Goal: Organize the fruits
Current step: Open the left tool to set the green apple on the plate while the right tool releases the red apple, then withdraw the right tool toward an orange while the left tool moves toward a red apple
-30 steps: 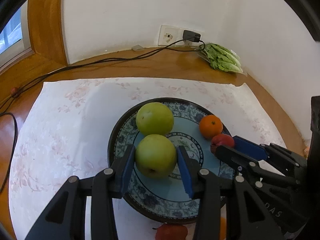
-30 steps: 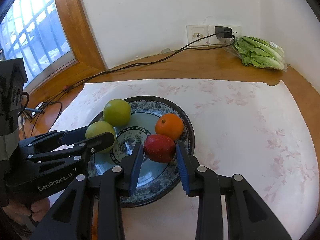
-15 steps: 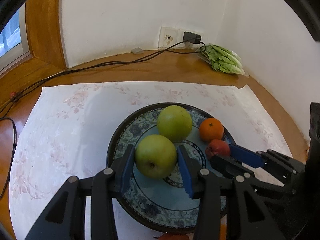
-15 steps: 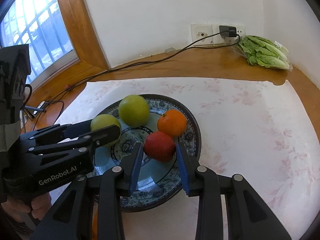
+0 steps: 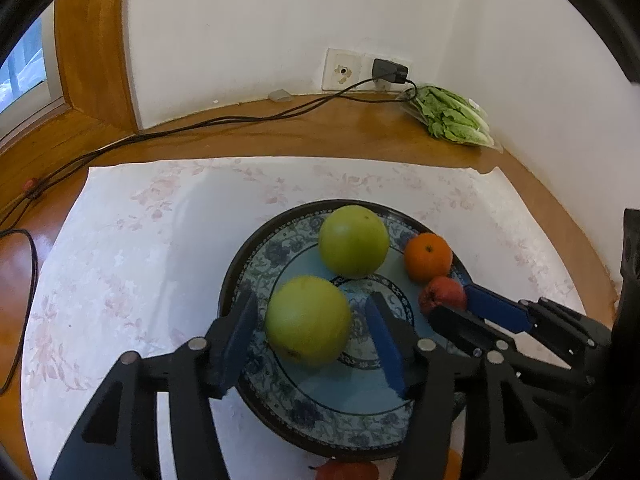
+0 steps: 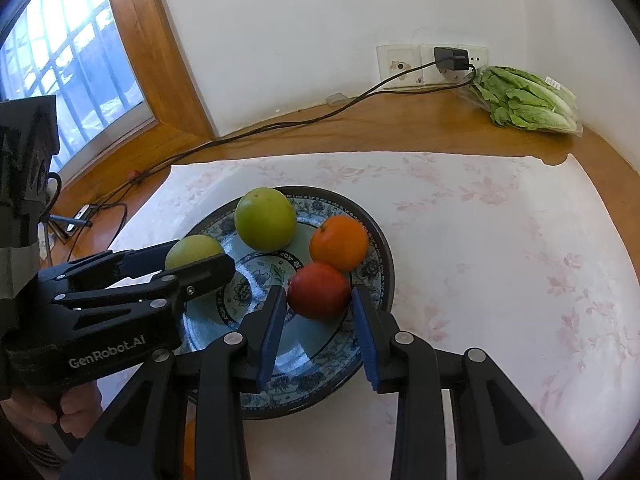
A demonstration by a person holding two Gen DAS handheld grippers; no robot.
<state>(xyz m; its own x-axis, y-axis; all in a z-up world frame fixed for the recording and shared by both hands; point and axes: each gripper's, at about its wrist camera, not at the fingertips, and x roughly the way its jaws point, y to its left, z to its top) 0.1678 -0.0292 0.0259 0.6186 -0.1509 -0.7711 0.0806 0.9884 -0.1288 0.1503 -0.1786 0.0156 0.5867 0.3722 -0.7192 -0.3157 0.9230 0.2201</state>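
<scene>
Left claw point(image 5: 308, 320) opening, pads clear of near green apple point(image 5: 307, 320) resting on plate point(image 5: 320, 412). Right claw point(image 6: 320, 312) closed on red apple point(image 6: 319, 290), low over plate. Second green apple point(image 5: 354, 246) and orange point(image 5: 427, 257) crowding behind. Lettuce point(image 6: 524, 100), cable point(image 5: 224, 122) on desk point(image 5: 320, 136) beyond.

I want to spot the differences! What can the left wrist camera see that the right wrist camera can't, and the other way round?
Only the left wrist camera: a spare red fruit off the plate at the bottom edge, and the gaps beside the near green apple as the left gripper jaws are opening around it.
Only the right wrist camera: the hand holding the left gripper, and the lettering on its side.
Both: the plate, far green apple, orange, red fruit between the right gripper pads, lettuce and cable.
</scene>
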